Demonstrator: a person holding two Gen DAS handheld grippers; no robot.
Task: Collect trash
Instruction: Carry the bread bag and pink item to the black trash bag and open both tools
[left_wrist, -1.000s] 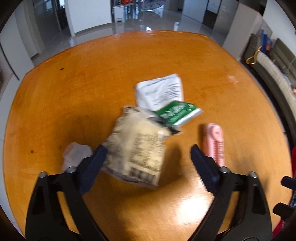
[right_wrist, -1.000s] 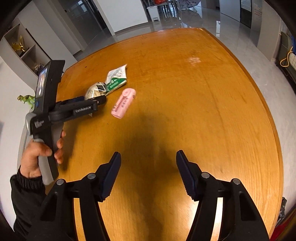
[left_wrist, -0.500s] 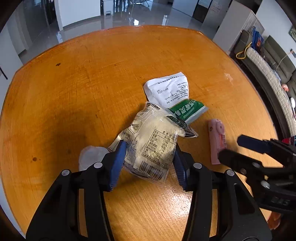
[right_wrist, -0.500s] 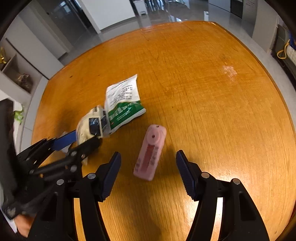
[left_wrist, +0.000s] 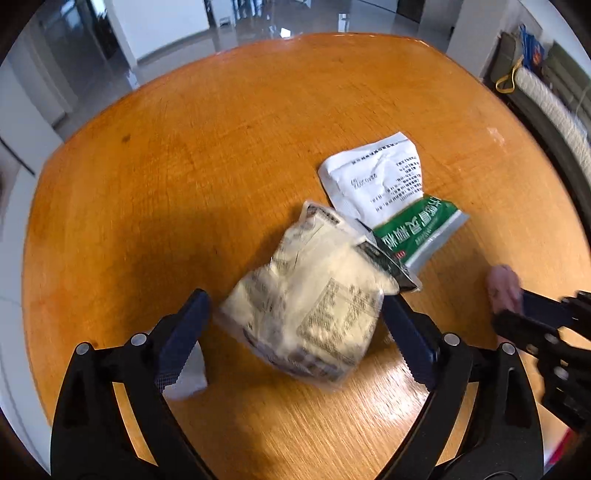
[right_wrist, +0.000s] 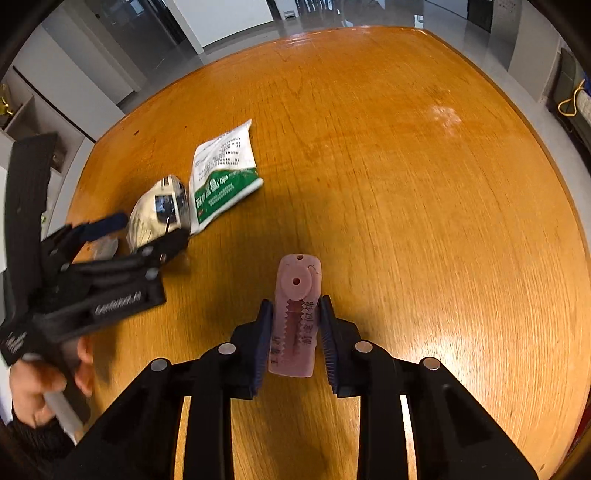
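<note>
Left wrist view: the left gripper (left_wrist: 295, 332) points steeply down at the round wooden table (left_wrist: 207, 155). Its jaws have just been opening and now stand wide, with the cream food packet (left_wrist: 310, 306) between them; the right finger looks to touch the packet's edge, while the left finger stands clear of it, so the packet is not clamped. Just beyond the packet, partly under its far corner, lies the green and white sachet (left_wrist: 395, 195). Behind the left finger, on the near left side of the packet, a pale crumpled scrap (left_wrist: 186, 380) rests on the table. To the right of the packet, the tip of the right gripper (left_wrist: 517, 308) shows, blurred, at the pink tube (left_wrist: 502, 284).

Right wrist view: the right gripper (right_wrist: 295, 334) has just been closing, and its narrow jaws now press both sides of the pink tube (right_wrist: 297, 306), which lies lengthwise between the fingers with its capped end pointing away from the camera. Left of the tube and well apart from it, the cream food packet (right_wrist: 159, 210) sits against the green and white sachet (right_wrist: 223, 177). The left gripper (right_wrist: 144, 236) straddles the packet, held by the person's hand (right_wrist: 40, 387) in a dark sleeve.
</note>
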